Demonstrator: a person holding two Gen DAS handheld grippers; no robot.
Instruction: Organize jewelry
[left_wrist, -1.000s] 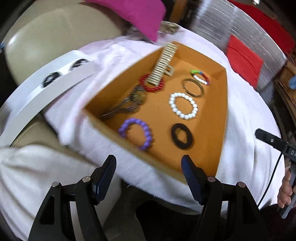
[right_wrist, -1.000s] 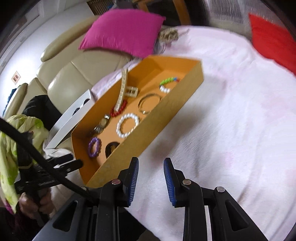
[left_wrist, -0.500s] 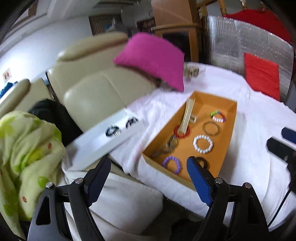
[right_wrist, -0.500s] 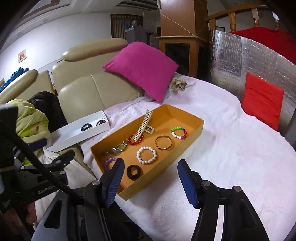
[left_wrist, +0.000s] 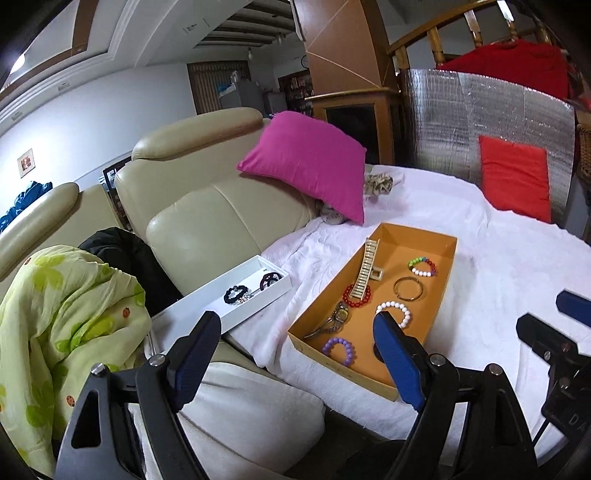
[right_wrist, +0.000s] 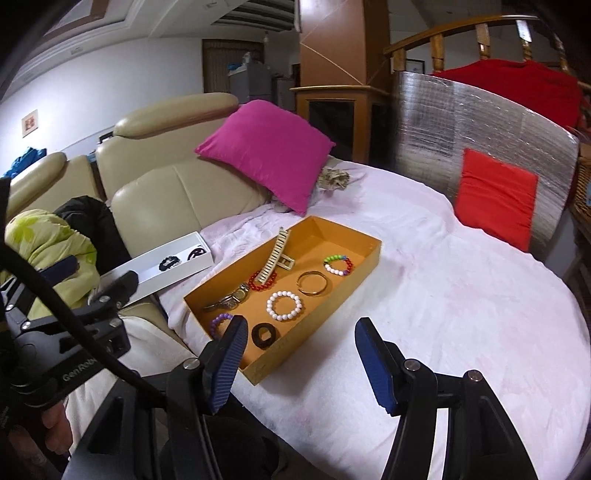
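Observation:
An orange tray (left_wrist: 448, 271) (right_wrist: 354, 280) lies on a white-covered round table. In it lie a purple bead bracelet (left_wrist: 340, 349), a white bead bracelet (right_wrist: 284, 305), a red bead bracelet (right_wrist: 262, 281), a gold bangle (right_wrist: 312, 283), a multicolour bracelet (right_wrist: 338, 264), a black ring (right_wrist: 263, 334), a watch (right_wrist: 231, 301) and a beige hair clip (left_wrist: 365, 273). My left gripper (left_wrist: 299, 363) is open and empty, held back from the tray's near end. My right gripper (right_wrist: 299, 363) is open and empty, above the tray's near right side.
A white box (left_wrist: 236, 299) with dark bracelets (left_wrist: 235, 294) rests on the beige sofa (left_wrist: 207, 214) left of the table. A pink cushion (left_wrist: 306, 162), a red cushion (left_wrist: 515, 177), a silver panel (right_wrist: 461, 122) and a green blanket (left_wrist: 55, 317) surround the table.
Both grippers have pulled back and up from the tray, so the view widened to the room. My right gripper's jaws opened wide from nearly shut. The jewelry has not moved.

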